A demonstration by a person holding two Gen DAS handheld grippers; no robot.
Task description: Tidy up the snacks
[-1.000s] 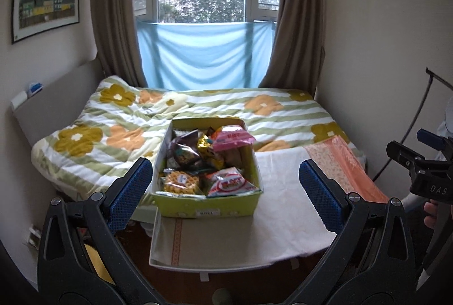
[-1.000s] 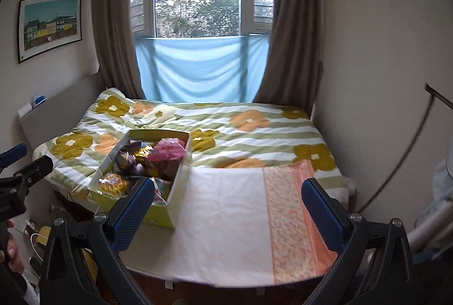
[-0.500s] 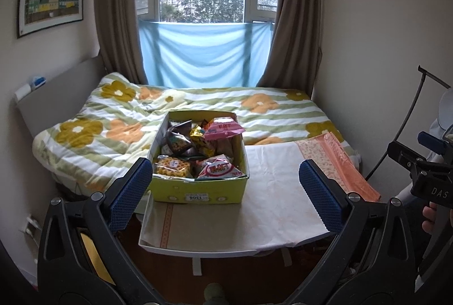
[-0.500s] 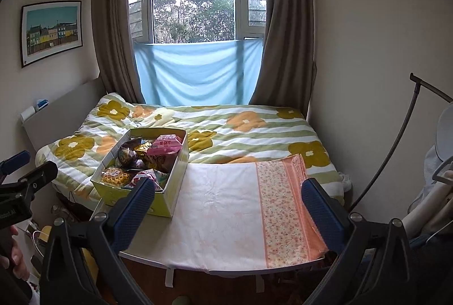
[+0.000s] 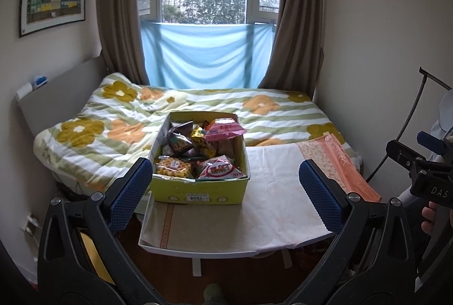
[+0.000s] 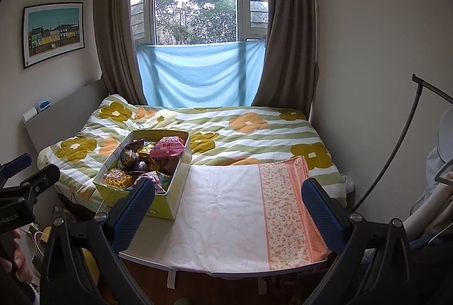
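Cloth-covered surface (image 5: 271,208) lies ahead of my left hand-held gripper (image 5: 225,191) and right hand-held gripper (image 6: 228,208), both spread apart and empty; snack box (image 5: 198,193) sits ahead-left.

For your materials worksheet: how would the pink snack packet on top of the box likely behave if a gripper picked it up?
The pink snack packet looks puffed and crinkled, so it is probably light and would give under the jaws. Its glossy film may be slippery. It rests loosely on the heap in the yellow box, so it should lift free easily.

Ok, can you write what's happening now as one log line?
left gripper: open, empty | right gripper: open, empty | yellow-green cardboard snack box: full, on cloth-covered table
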